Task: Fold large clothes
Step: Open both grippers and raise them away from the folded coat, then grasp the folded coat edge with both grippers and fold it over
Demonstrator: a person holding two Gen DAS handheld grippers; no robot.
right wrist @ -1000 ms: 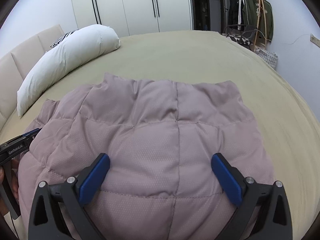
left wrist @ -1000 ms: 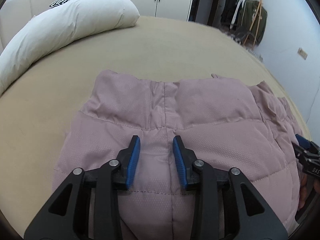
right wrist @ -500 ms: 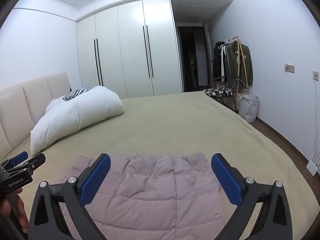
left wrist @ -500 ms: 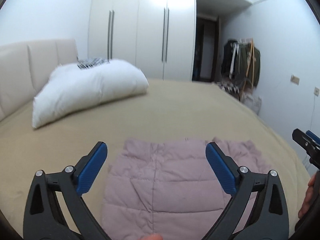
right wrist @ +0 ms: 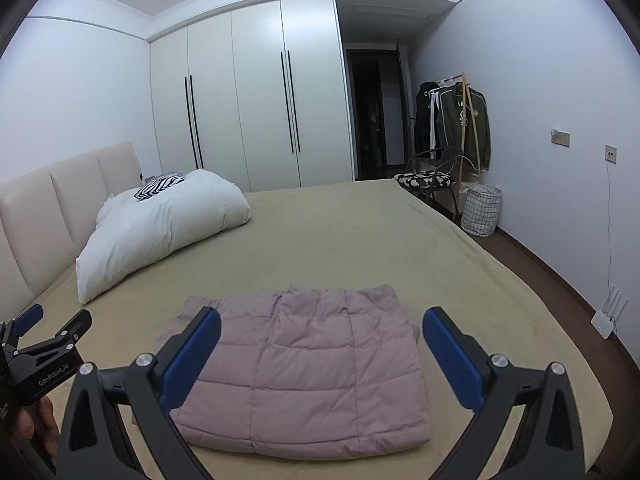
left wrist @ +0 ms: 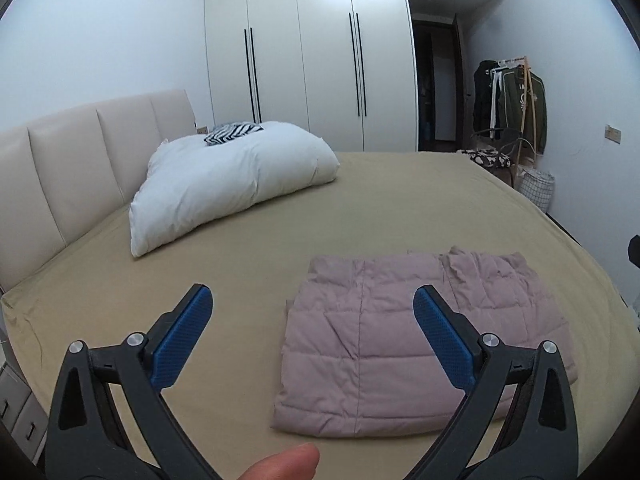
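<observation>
A dusty-pink quilted jacket (left wrist: 404, 344) lies folded into a flat rectangle on the tan bed sheet (left wrist: 360, 208); it also shows in the right wrist view (right wrist: 312, 368). My left gripper (left wrist: 316, 340) is open and empty, held above and back from the jacket. My right gripper (right wrist: 322, 360) is open and empty, raised well clear of the jacket. The left gripper also appears at the left edge of the right wrist view (right wrist: 48, 328).
A big white pillow (left wrist: 232, 176) with a striped cloth (left wrist: 234, 133) on it lies by the padded headboard (left wrist: 80, 168). White wardrobes (right wrist: 248, 100) stand behind the bed. A clothes rack (right wrist: 460, 120), a chair and a laundry basket (right wrist: 480, 210) stand by the right wall.
Both grippers have lifted up and back from the jacket. The left gripper, nearly shut a second ago, has opened wide. The jacket stays folded on the bed.
</observation>
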